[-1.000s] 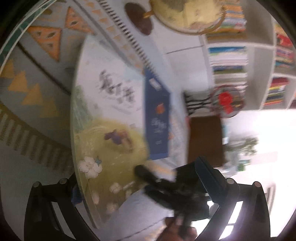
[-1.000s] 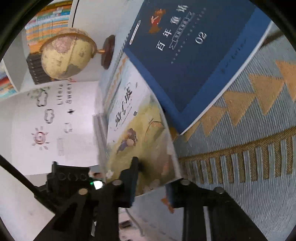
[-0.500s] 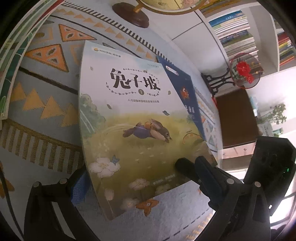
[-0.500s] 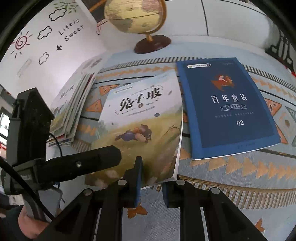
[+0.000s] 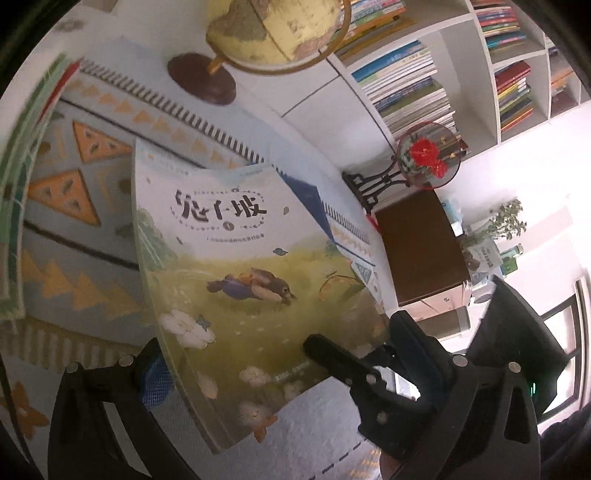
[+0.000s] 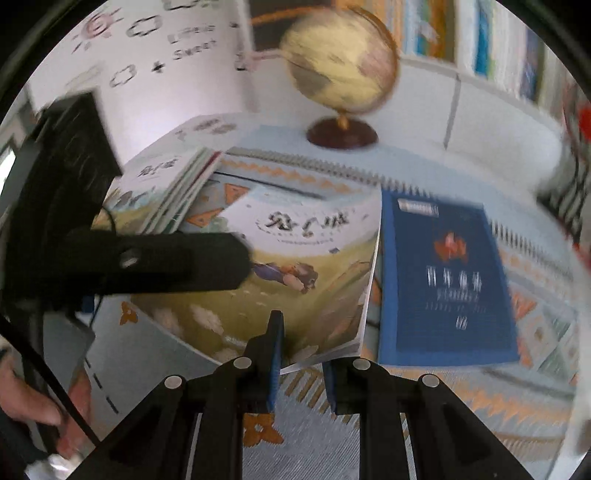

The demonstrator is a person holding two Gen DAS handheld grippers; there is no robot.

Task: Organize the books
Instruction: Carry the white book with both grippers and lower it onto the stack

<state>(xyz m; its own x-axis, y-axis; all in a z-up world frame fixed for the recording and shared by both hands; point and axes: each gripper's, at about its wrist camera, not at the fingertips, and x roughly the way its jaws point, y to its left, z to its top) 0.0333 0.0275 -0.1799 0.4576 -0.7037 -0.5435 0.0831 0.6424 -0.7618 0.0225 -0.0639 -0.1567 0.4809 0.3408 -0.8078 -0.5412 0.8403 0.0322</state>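
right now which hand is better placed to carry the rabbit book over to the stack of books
Right. The right tool is already shut on the rabbit book at its near edge. The left tool only straddles the book, its fingers wide apart, nearer the stack, so it could steady the book.

Globe (image 5: 280, 29) on patterned tablecloth (image 5: 77, 206), red flower ornament (image 5: 428, 158) (round-framed) beside brown cabinet (image 5: 421, 243).
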